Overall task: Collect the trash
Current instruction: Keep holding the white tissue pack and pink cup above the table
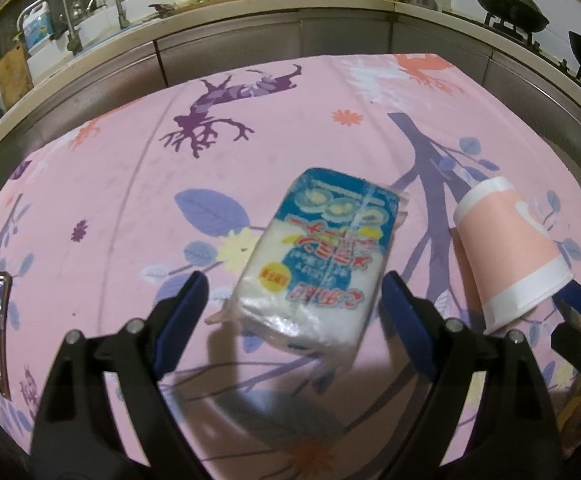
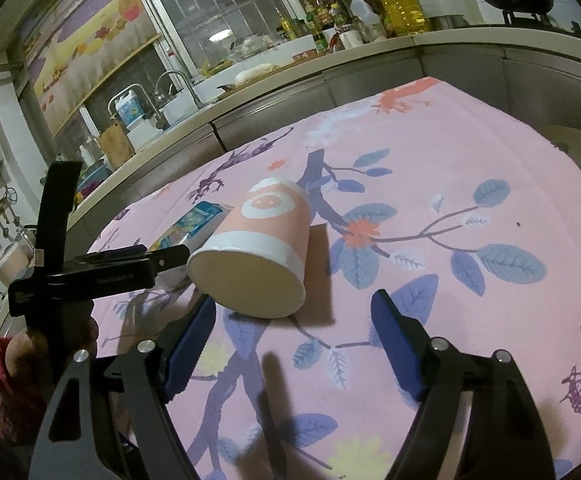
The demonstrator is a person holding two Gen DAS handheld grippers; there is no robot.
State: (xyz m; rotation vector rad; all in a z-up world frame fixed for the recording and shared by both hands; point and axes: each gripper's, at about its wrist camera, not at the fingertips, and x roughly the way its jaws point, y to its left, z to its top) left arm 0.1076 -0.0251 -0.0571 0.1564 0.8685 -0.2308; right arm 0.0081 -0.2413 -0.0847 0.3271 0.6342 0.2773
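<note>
While the packet (image 1: 314, 256) lies flat on the pink cloth (image 1: 110, 184), the left gripper (image 1: 294, 304) stands wide around its near end, pads seemingly not yet pressing. The paper cup (image 2: 258, 252) lies on its side just ahead of the right gripper (image 2: 294, 328), which is also wide and empty, ready to take it.

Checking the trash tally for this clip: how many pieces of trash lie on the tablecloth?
2. A wrapped tissue pack lies between the left gripper's open fingers; a pink paper cup lies tipped over beside it. More may sit outside view.
</note>
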